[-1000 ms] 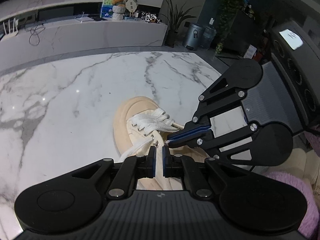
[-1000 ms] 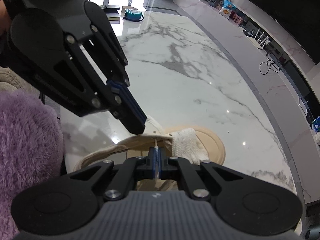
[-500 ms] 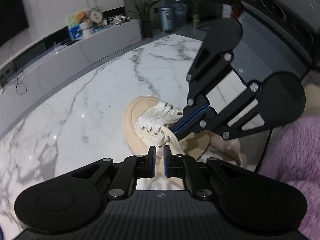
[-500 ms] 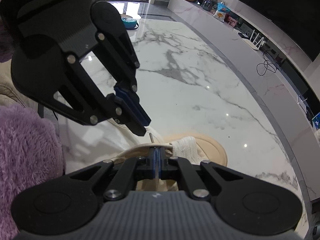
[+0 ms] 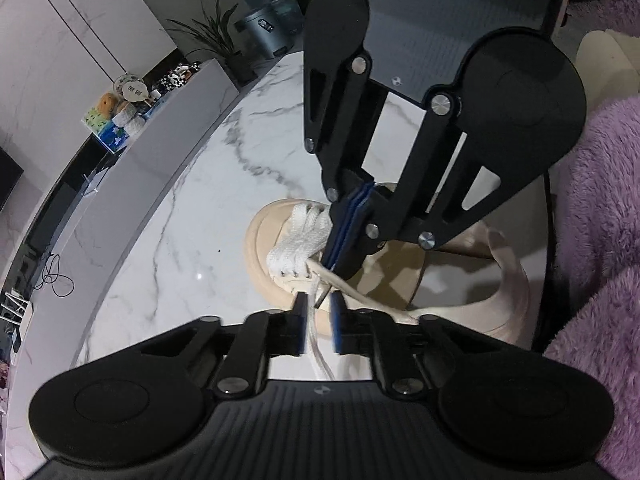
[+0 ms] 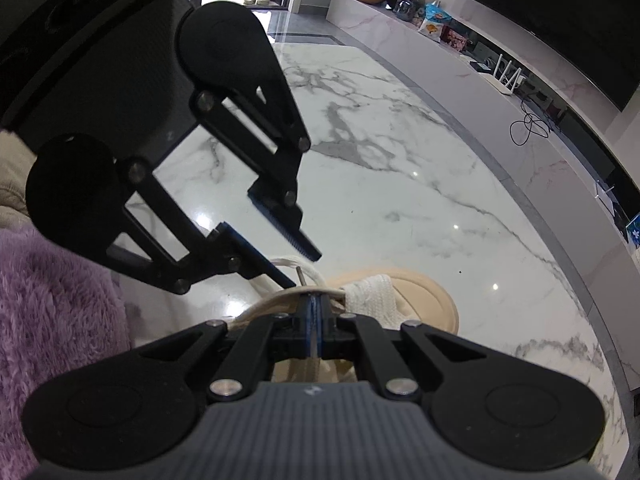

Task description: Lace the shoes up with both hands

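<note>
A beige shoe (image 5: 260, 248) with white laces (image 5: 296, 240) lies on the marble table (image 5: 168, 240), toe pointing away. My right gripper (image 5: 340, 270) comes down from above onto the eyelet row and is shut on a lace strand. In the right wrist view its pads (image 6: 315, 308) are pressed together at the shoe's (image 6: 424, 300) opening. The loose lace end with its metal tip (image 5: 321, 299) lies between the jaws of my left gripper (image 5: 320, 312). Those jaws are closing but still stand apart, not pressing on it. The right wrist view shows the left gripper (image 6: 302, 268) with that gap.
A purple fluffy garment (image 5: 600, 240) fills the right side, close to the shoe's heel. A low grey cabinet (image 5: 160, 148) with boxes and toys runs beyond the table's far edge. Cables (image 6: 532, 124) lie on the long shelf.
My left gripper has rolled and moved in on the shoe; the lace tip now sits between its jaws. The right gripper has stayed shut in place.
</note>
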Motion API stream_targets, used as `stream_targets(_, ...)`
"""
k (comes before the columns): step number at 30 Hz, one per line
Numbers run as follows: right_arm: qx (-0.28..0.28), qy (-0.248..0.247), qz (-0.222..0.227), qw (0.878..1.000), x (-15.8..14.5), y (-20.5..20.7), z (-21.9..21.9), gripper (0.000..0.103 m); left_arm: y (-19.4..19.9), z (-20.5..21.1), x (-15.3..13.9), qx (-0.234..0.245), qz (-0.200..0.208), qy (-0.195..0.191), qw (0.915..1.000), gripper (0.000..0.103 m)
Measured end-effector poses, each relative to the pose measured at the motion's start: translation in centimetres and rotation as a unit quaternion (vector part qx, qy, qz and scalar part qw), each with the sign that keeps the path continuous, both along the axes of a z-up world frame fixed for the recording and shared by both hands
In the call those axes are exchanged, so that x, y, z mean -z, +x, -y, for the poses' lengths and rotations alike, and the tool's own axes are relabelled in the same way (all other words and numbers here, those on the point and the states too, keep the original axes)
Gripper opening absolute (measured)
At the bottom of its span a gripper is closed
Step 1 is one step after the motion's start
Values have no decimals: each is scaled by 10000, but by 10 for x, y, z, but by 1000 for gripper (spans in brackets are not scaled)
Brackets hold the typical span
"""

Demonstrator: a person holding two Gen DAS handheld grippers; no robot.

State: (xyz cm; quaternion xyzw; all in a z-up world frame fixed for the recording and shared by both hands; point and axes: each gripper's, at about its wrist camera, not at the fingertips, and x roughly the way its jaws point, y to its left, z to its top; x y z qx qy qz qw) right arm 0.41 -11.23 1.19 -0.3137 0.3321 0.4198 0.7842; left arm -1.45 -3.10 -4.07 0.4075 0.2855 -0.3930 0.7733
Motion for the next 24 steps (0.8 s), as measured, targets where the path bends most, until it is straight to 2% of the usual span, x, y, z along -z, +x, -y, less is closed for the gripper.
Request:
stream_targets(6, 185, 177, -11, 9997, 2, 2, 3, 4, -2, 4, 4, -71, -49, 31, 10000, 2)
stream_targets(12, 668, 510, -16, 9965, 4, -4, 8, 8, 0, -2, -6, -347, -204, -25, 9992, 1)
stream_targets(13, 770, 569, -5, 9954, 3, -6, 11, 9, 1, -5, -8, -417, -251, -54, 9988, 1)
stream_targets(15, 984, 662, 45, 9929, 2, -10, 17, 21, 0, -14, -14, -570, -328, -147, 9977, 1)
stream_targets(19, 1442, 900, 162, 9853, -2, -20, 31, 22, -7, -36, -27, -859, -528, -358, 9943, 1)
stream_targets(24, 1990, 930, 286, 9752, -2, -31, 39, 22, -26, -63, -41, -1253, -663, -444, 9889, 1)
